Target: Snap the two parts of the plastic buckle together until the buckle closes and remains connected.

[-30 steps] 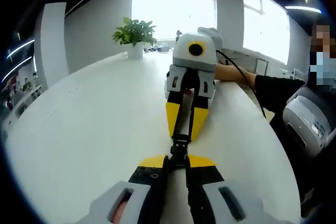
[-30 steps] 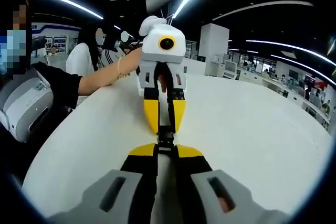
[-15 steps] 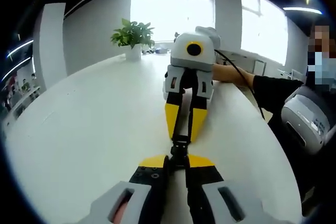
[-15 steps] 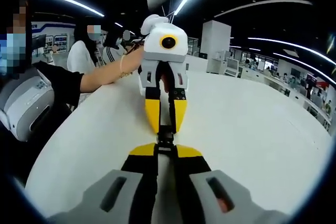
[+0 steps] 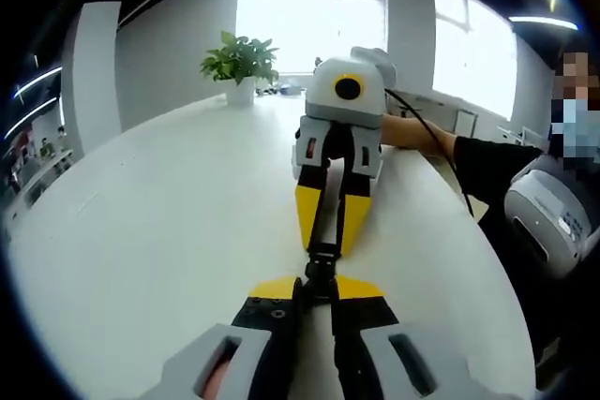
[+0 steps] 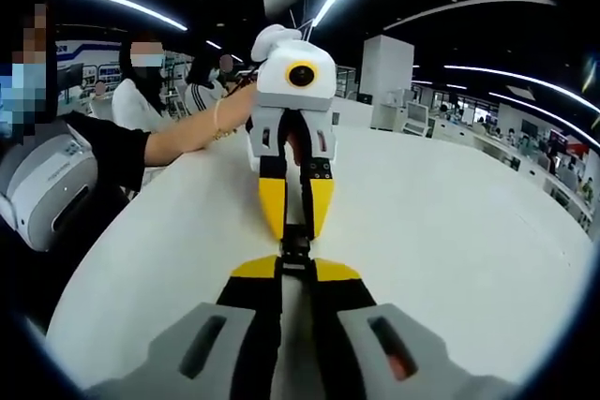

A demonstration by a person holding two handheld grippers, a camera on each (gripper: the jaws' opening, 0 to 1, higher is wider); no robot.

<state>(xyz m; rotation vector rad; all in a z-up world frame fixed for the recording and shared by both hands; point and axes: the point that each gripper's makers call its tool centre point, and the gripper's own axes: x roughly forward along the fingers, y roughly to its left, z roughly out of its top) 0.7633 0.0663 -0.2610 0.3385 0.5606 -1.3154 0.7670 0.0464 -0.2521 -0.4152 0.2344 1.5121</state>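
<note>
A small black plastic buckle (image 5: 322, 264) with its strap is held just above the white table (image 5: 159, 231), between two grippers that face each other tip to tip. In the left gripper view, my left gripper (image 5: 317, 286) rises from the bottom and is shut on the near end of the buckle. My right gripper (image 5: 326, 243) comes from above with its yellow fingers (image 5: 307, 213) shut on the far end. In the right gripper view, my right gripper (image 6: 296, 269) is shut on the buckle (image 6: 296, 244) and the left gripper (image 6: 296, 229) is opposite. The two halves meet in one line; the joint itself is too small to judge.
A potted plant (image 5: 241, 63) stands at the far side of the table. A person's arm (image 5: 422, 133) reaches in from the right, along the table's edge. In the right gripper view other people (image 6: 141, 91) stand behind the table (image 6: 450, 231).
</note>
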